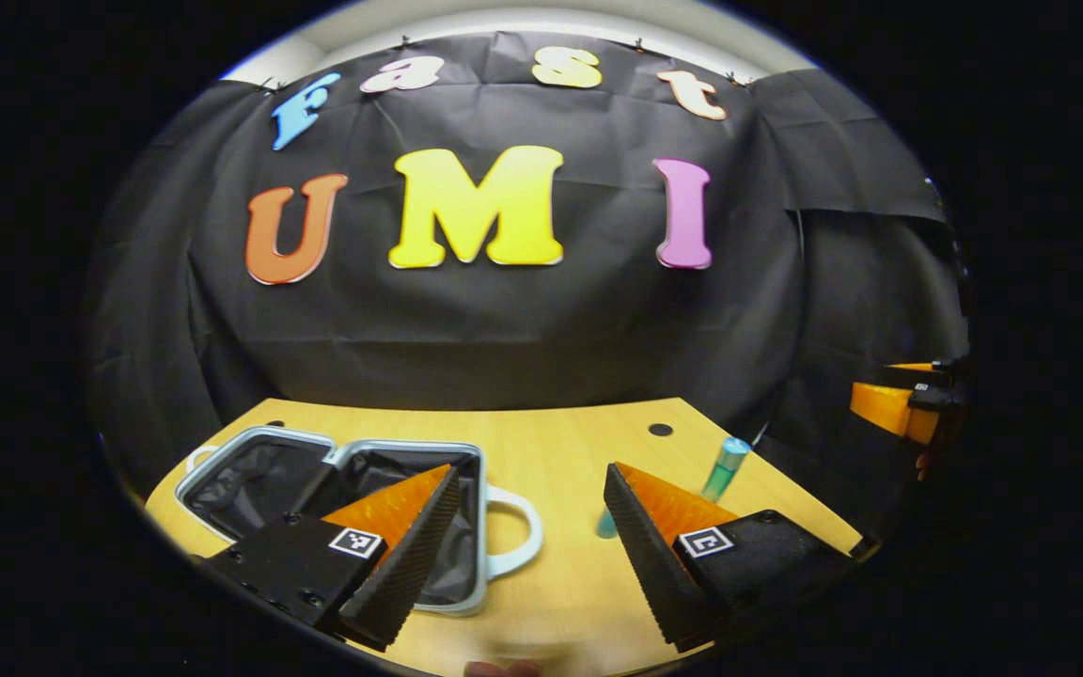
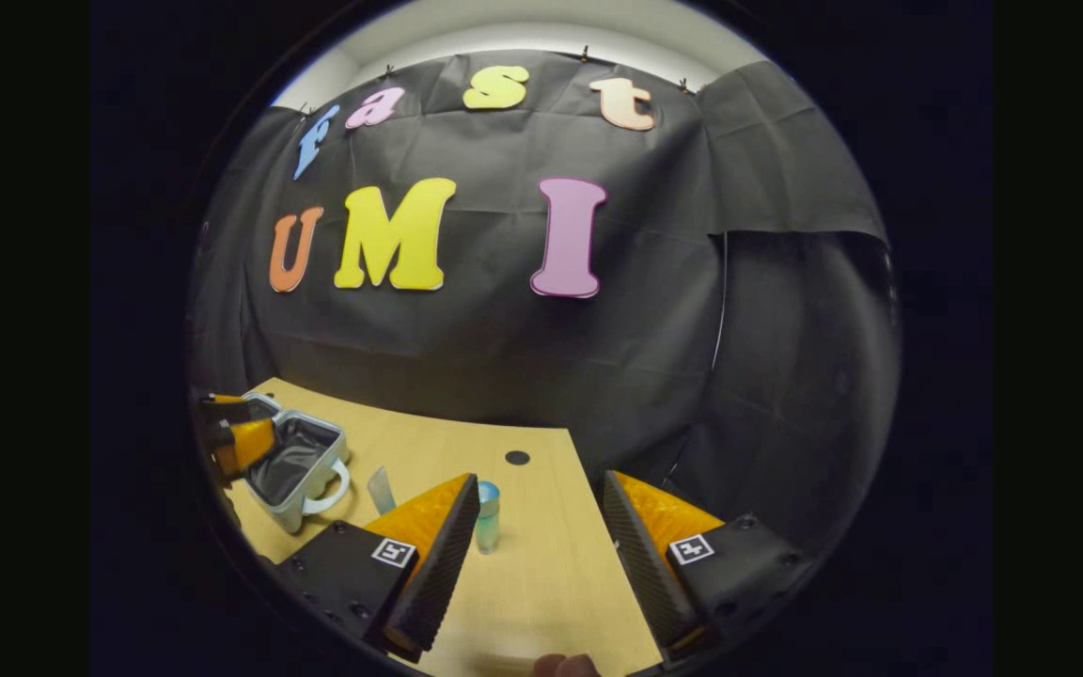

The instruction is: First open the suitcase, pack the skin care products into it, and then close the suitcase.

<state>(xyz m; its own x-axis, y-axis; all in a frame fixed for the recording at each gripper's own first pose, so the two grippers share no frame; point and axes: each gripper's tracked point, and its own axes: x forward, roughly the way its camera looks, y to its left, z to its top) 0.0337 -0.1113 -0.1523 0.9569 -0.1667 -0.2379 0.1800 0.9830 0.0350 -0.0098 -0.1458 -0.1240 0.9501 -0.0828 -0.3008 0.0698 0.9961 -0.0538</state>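
The suitcase lies open on the wooden counter. In the left gripper view it sits at about 8 o'clock. Both halves lie flat and show a dark lining inside. It has a pale rim, with a pale handle sticking out toward the middle of the counter.

The left gripper is held above the counter with its fingers wide apart and nothing between them. One finger hangs over the open suitcase. The other finger is at about 5 o'clock.

A small blue-green bottle stands on the counter just behind that finger, near the counter's edge at 4 o'clock. A second small blue thing peeks out beside the same finger, but I cannot tell what it is.

In the right gripper view, the right gripper also has its fingers spread wide and holds nothing. The bottle stands right beside its finger at about 6 o'clock. A see-through tube stands on the counter between the bottle and the suitcase, which sits at 8 o'clock. The left gripper shows there too, over the suitcase.

A small dark hole is in the counter past the bottle.
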